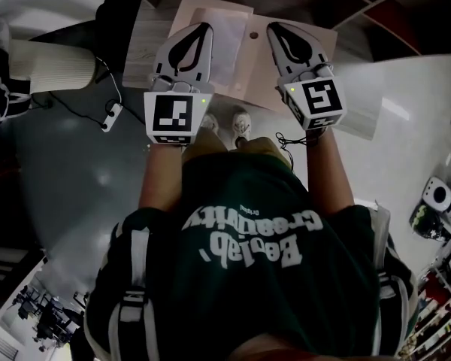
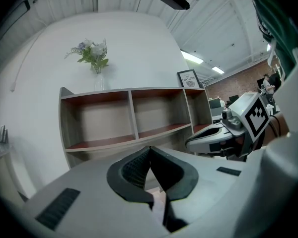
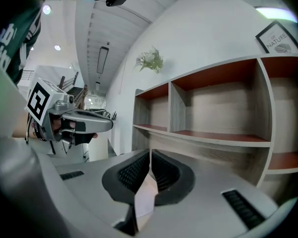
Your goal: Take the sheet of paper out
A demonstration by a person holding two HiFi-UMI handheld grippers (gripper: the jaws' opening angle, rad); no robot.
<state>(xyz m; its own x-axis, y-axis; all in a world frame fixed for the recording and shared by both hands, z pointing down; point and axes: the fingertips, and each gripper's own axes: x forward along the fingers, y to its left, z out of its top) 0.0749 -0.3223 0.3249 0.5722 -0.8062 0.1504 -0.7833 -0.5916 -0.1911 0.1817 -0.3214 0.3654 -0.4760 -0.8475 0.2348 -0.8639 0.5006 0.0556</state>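
Tongs, left (image 1: 204, 28) and right (image 1: 273, 28), both closed on nothing, hover over the envelope (image 1: 259, 81) at top centre of the head view, where the paper (image 1: 227, 55) lies; a sloppy pinch likely grabs the envelope too and drags both.

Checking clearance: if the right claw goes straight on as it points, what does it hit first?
The right claw would likely meet the shelf unit, at its lower panel; nothing shows before it. Depth unclear.
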